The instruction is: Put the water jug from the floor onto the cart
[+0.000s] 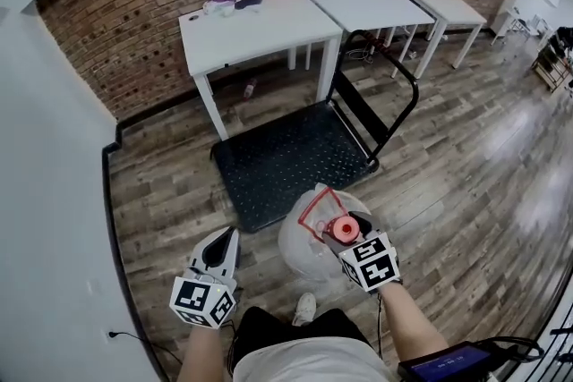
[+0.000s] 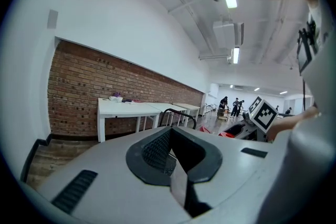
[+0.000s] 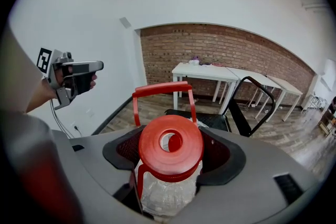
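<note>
- Red-capped clear water jug (image 1: 303,244) sits in the right gripper (image 1: 347,233), whose jaws pinch its neck just under the cap.
- Head view alone places the jug: over the wood floor (image 1: 466,192), at the near edge of the black cart (image 1: 286,158), not on its deck. Whether its base touches the floor cannot be told.
- Right gripper view alone shows the grip close up, with the cap (image 3: 152,152) filling the gap and the red handle (image 3: 160,89) upright behind it.
- Left gripper (image 2: 170,153) shows spread jaws with nothing between them in its own view. The head view puts it left of the jug, apart from it.
- Left gripper view alone catches people (image 2: 224,104) far down the room, past the white tables (image 2: 128,108).
</note>
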The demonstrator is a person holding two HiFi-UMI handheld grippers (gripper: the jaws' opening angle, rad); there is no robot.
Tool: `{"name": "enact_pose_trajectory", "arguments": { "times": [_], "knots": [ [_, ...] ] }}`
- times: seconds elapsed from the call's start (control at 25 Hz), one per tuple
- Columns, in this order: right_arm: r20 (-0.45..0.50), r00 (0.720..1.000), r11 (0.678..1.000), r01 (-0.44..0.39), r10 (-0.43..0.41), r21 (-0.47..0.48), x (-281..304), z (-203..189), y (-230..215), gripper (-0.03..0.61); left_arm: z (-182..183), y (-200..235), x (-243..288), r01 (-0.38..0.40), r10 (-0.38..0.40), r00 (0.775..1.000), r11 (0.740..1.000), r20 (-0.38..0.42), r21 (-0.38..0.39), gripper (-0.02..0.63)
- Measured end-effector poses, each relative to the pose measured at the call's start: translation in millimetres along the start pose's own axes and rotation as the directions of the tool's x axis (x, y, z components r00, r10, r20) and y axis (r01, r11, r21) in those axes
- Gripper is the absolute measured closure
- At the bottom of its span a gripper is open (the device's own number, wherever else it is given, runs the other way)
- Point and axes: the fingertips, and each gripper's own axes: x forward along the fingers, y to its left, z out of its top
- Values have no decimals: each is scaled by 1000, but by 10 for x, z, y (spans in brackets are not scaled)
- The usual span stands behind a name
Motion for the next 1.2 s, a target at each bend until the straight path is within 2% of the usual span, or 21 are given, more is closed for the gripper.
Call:
{"name": "enact_pose_trajectory", "arguments": {
  "times": [0.24, 0.52, 1.0, 1.2],
  "knots": [
    [5, 1000, 999, 30, -30, -32, 257, 284, -492, 264, 107, 54, 489, 8, -8, 1000, 1000, -16, 9, 615],
    [-10, 998, 998, 64, -64, 8, 650, 581, -925, 264, 164, 378, 1060, 48, -48, 998, 999, -39, 2, 615],
    [-17, 995, 991, 101, -100, 86, 1524, 1187, -1192, 264, 455, 1398, 1908, 115, -115, 991, 993, -68, 2, 615],
    [-5, 997, 994, 81, -81, 68, 1928, 1464, -1235, 264, 492, 1728, 2116, 89, -90, 993, 996, -71, -7, 615]
  ]
}}
